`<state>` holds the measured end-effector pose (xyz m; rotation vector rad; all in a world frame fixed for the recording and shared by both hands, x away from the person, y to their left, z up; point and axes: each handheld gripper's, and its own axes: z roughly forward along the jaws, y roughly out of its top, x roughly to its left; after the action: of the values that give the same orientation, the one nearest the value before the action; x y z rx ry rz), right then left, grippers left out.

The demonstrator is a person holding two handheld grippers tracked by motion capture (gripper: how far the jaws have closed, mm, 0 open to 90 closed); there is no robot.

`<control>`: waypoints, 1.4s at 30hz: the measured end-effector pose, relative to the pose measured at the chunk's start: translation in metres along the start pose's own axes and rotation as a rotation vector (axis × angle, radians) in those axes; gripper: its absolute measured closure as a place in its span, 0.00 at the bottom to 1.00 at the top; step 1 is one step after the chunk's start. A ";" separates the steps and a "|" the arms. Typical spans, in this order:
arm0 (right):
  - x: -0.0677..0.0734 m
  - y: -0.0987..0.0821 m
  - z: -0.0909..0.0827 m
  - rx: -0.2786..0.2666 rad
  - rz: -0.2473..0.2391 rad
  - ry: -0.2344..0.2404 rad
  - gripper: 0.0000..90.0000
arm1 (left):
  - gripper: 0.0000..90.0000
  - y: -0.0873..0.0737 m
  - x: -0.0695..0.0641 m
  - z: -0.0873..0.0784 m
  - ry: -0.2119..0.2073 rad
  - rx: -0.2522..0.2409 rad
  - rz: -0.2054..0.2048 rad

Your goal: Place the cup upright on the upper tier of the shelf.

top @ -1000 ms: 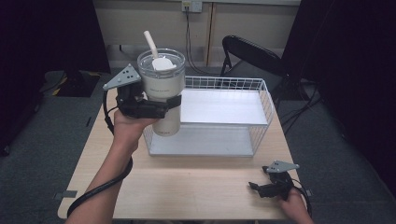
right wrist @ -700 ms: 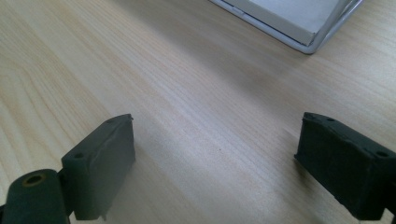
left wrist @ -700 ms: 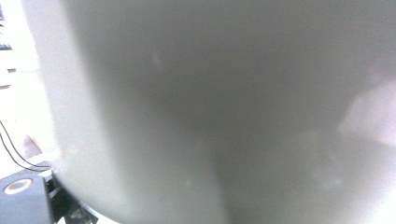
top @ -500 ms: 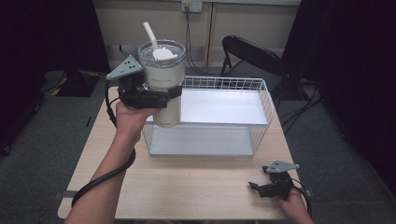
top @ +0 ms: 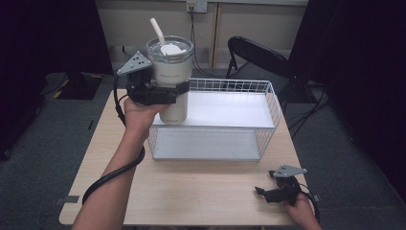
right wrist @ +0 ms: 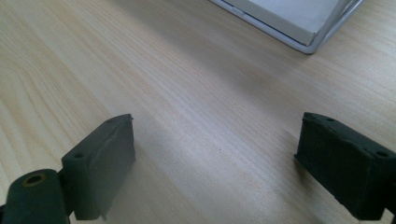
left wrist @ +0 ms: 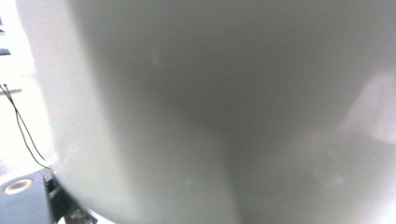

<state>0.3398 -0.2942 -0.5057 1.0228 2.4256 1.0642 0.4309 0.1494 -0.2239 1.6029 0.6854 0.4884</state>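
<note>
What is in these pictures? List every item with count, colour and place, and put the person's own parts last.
Tumbler: one, cream, clear lid, held above the basket's left end.
Straw: one, white, standing out of the tumbler's lid.
Wire basket: one, white, on the table's far half.
Table: one, light wood.
Folding chair: one, black, behind the table.
Left gripper: one, black with a grey plate, clamped around the tumbler.
Right gripper: one, black, jaws apart over bare wood at the table's near right.
Left hand: one, holding the left gripper.
Right hand: one, at the bottom edge.

Black folding chair (top: pixel 253 55) stands behind the table (top: pixel 191 191).
</note>
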 end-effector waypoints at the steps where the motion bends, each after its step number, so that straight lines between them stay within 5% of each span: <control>1: 0.000 0.000 0.000 0.000 0.000 0.001 0.12 | 0.08 0.000 0.000 0.002 -0.001 0.001 -0.003; 42: 0.000 0.000 0.000 0.001 -0.002 0.002 0.12 | 0.08 -0.008 0.011 0.049 0.092 -0.003 0.019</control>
<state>0.3396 -0.2945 -0.5057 1.0202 2.4281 1.0638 0.4701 0.1218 -0.2397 1.5926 0.7388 0.5798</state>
